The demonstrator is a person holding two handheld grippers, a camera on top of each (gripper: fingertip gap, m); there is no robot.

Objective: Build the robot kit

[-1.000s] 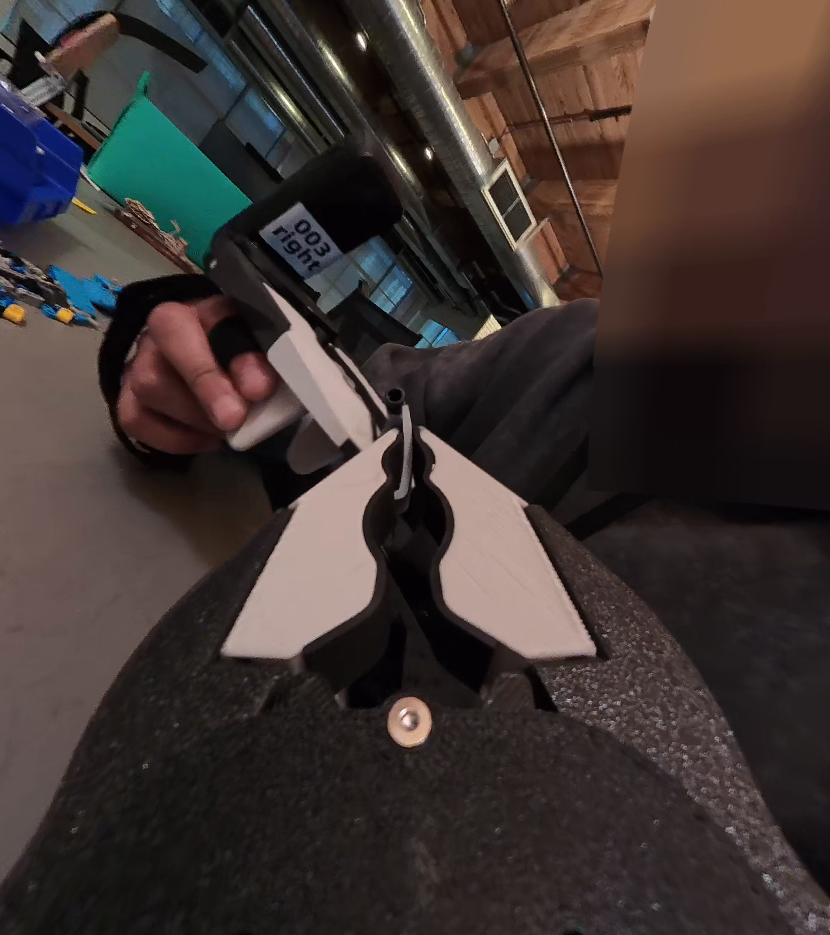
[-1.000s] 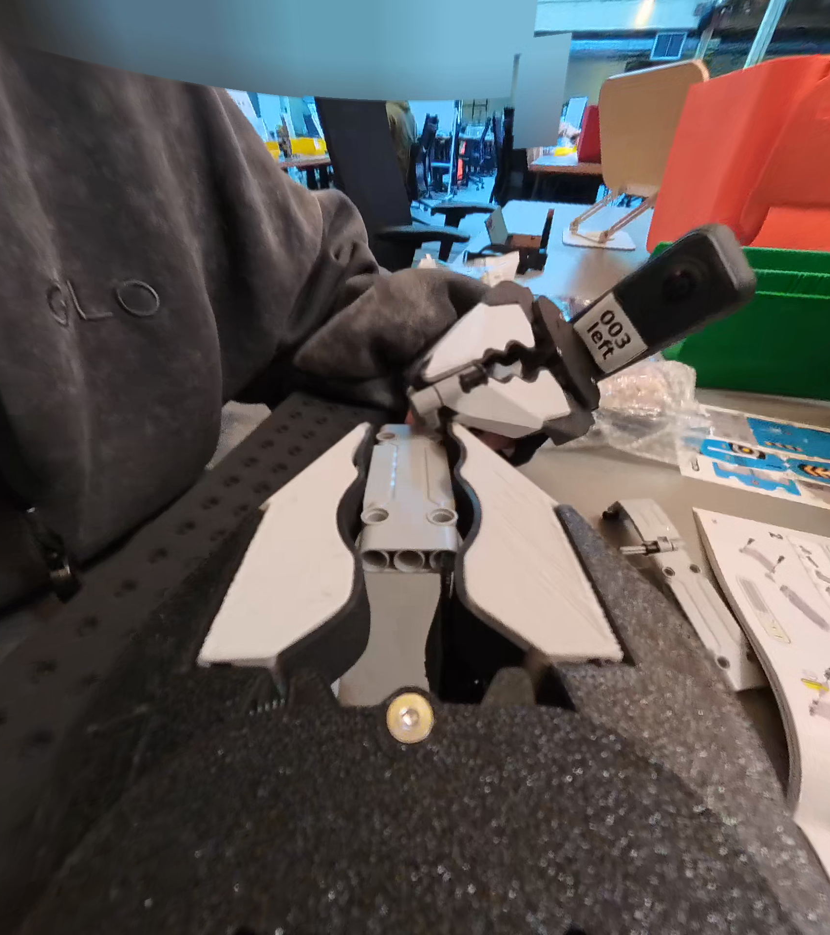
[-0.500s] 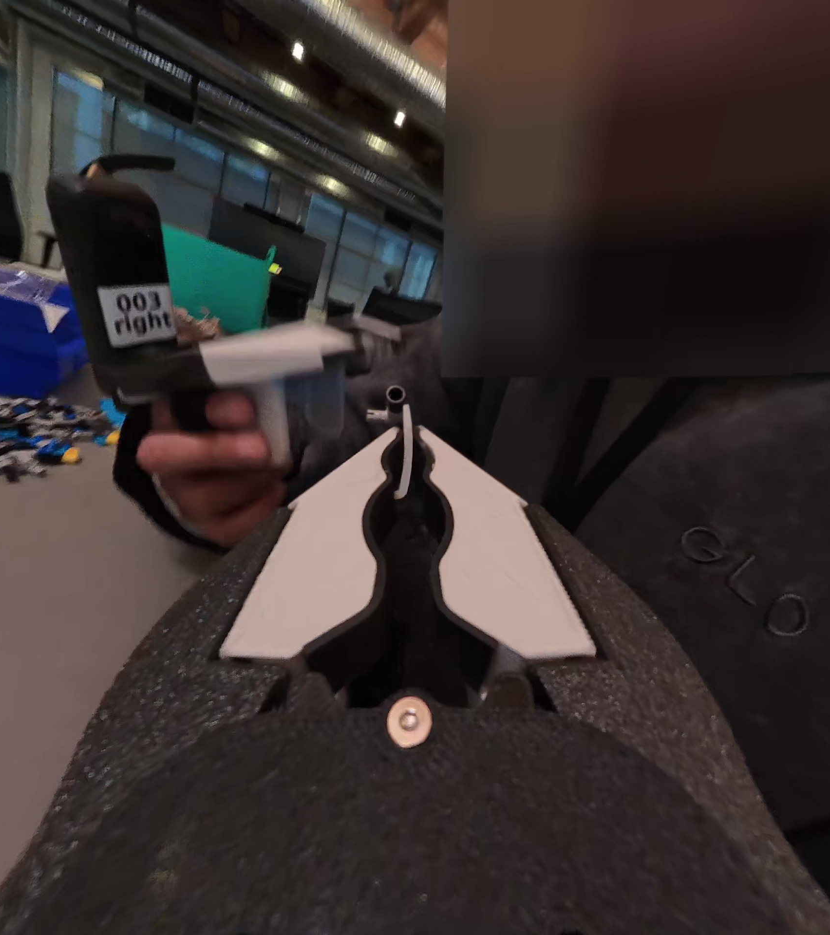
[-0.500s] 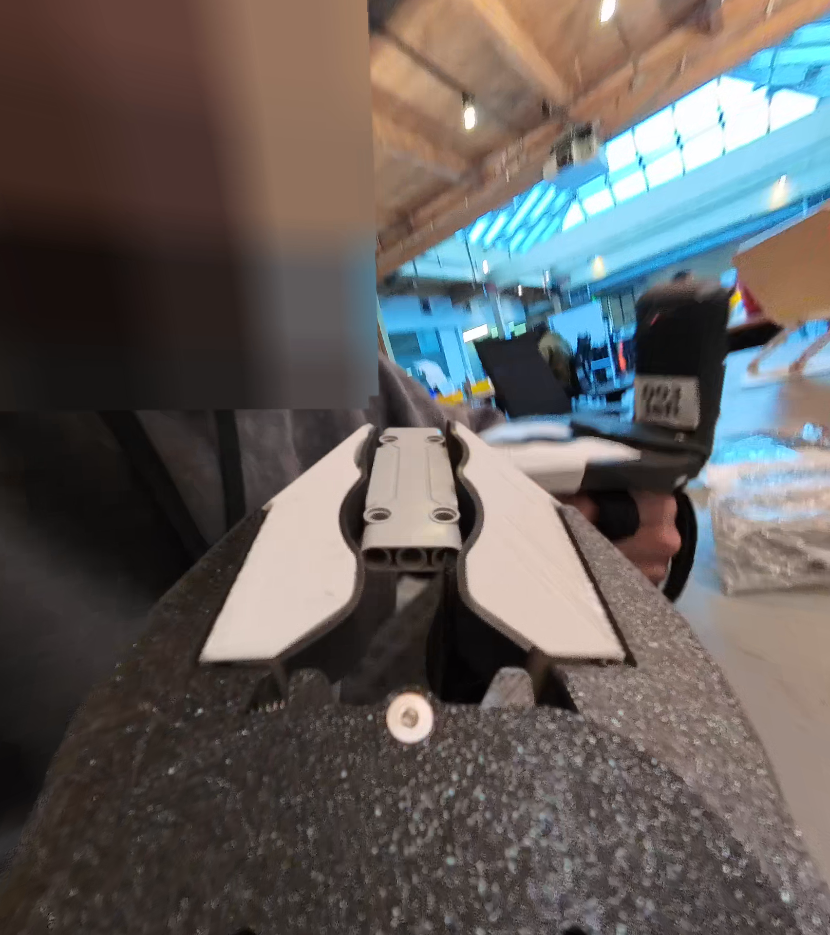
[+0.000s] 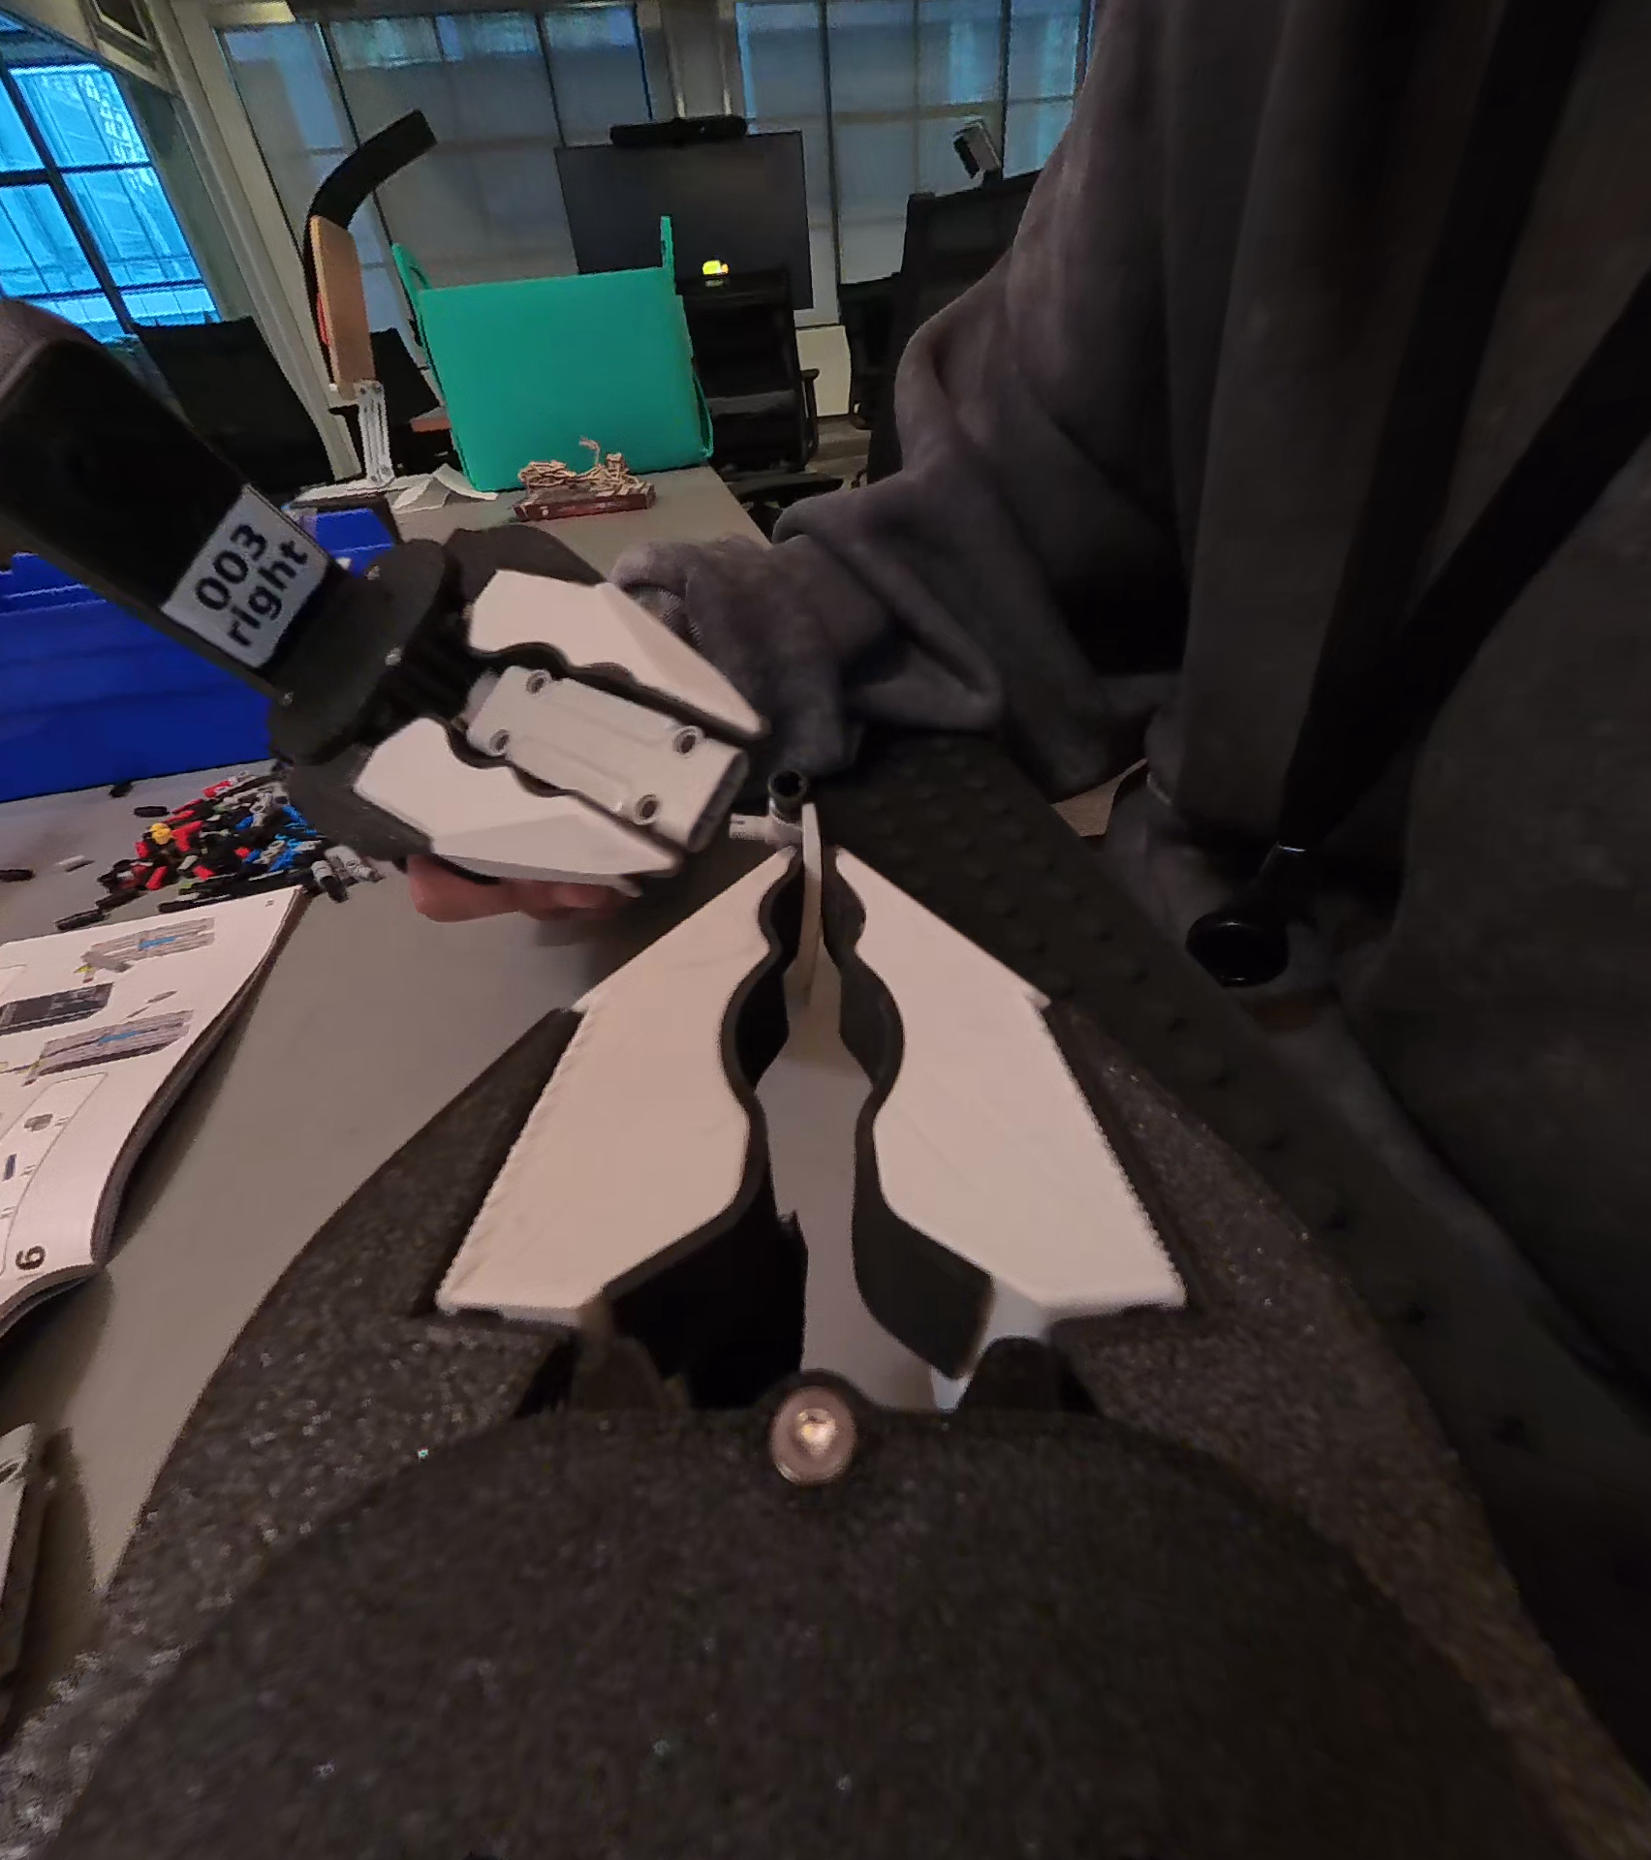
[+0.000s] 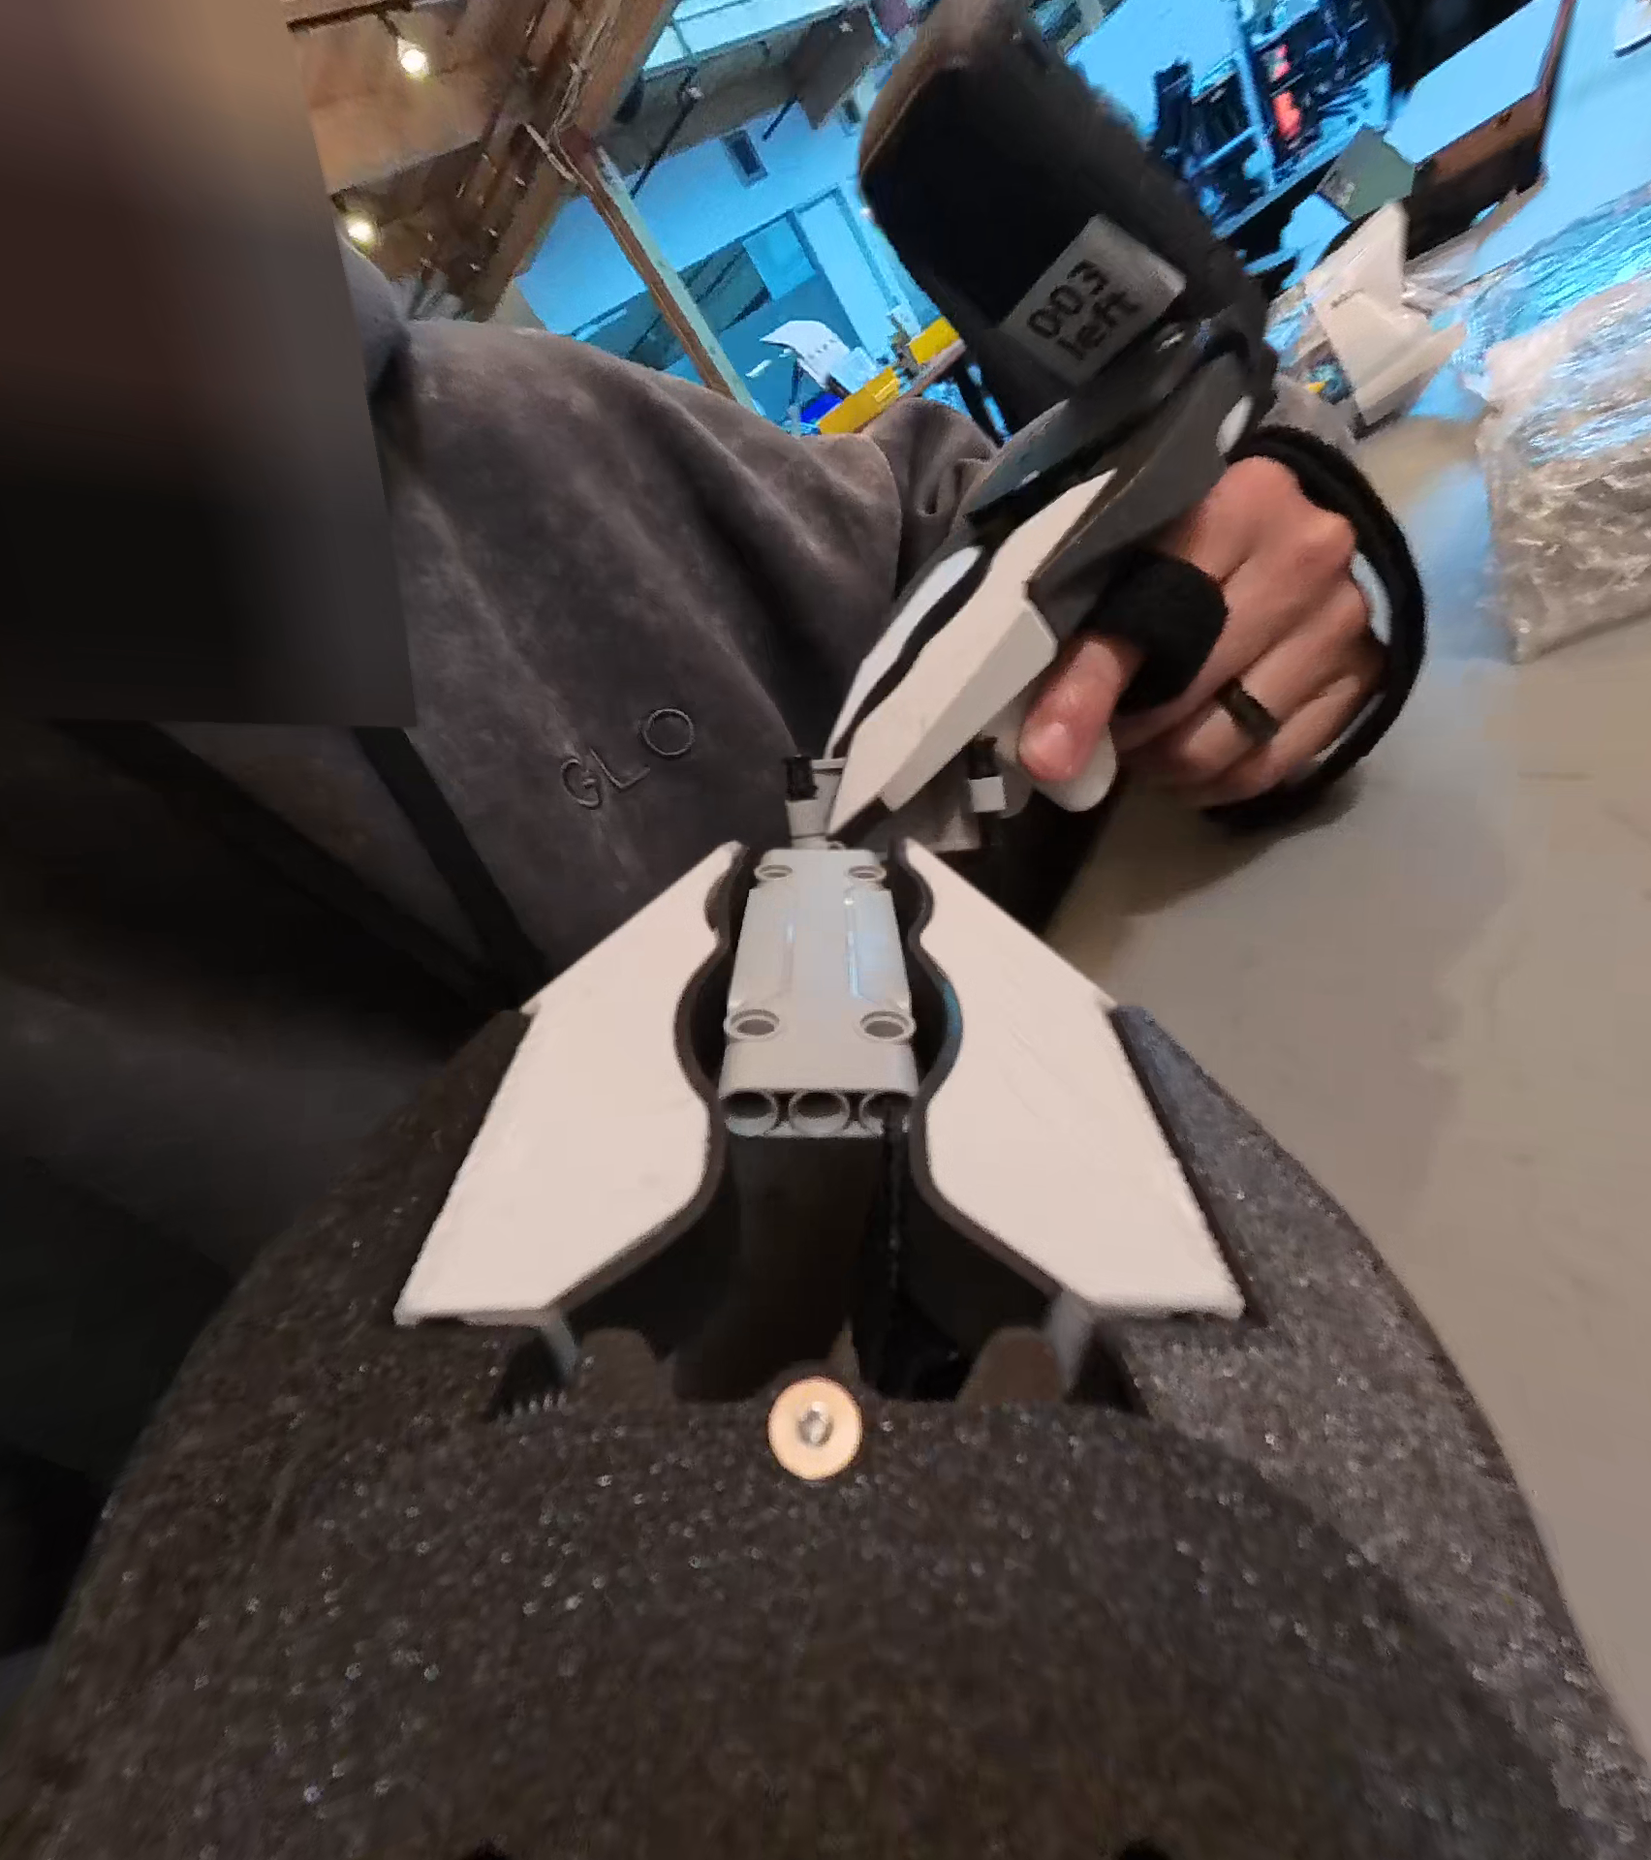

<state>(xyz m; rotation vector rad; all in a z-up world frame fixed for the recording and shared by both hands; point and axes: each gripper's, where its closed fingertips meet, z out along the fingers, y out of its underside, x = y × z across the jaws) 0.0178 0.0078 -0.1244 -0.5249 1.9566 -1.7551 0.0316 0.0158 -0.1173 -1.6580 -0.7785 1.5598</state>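
- The right gripper (image 6: 816, 876) is clamped on a grey panel (image 6: 816, 991), a flat studless building-set piece with pin holes at its corners and three round sockets on its near end.
- The panel's long axis runs along the fingers; its far end reaches the fingertips.
- The left gripper (image 5: 806, 871) is pinched on a thin pale piece (image 5: 806, 906) held edge-on, with a small black pin (image 5: 785, 787) standing just past the fingertips.
- In the right wrist view the left gripper (image 6: 827, 805) comes in from the upper right, tilted down, its tips at the panel's far end. The pin (image 6: 801, 777) sits just above that end; whether the two parts touch cannot be told.
- In the left wrist view the panel (image 5: 600, 750) lies to the left of the left fingertips, its far end pointing at the pin.
- Both grippers are held above the table (image 5: 379, 1017), close before the person's dark sweatshirt (image 6: 620, 564).
- A booklet (image 5: 46, 1087) lies open on the table to the left, with a heap of small parts (image 5: 217, 835) beyond it.
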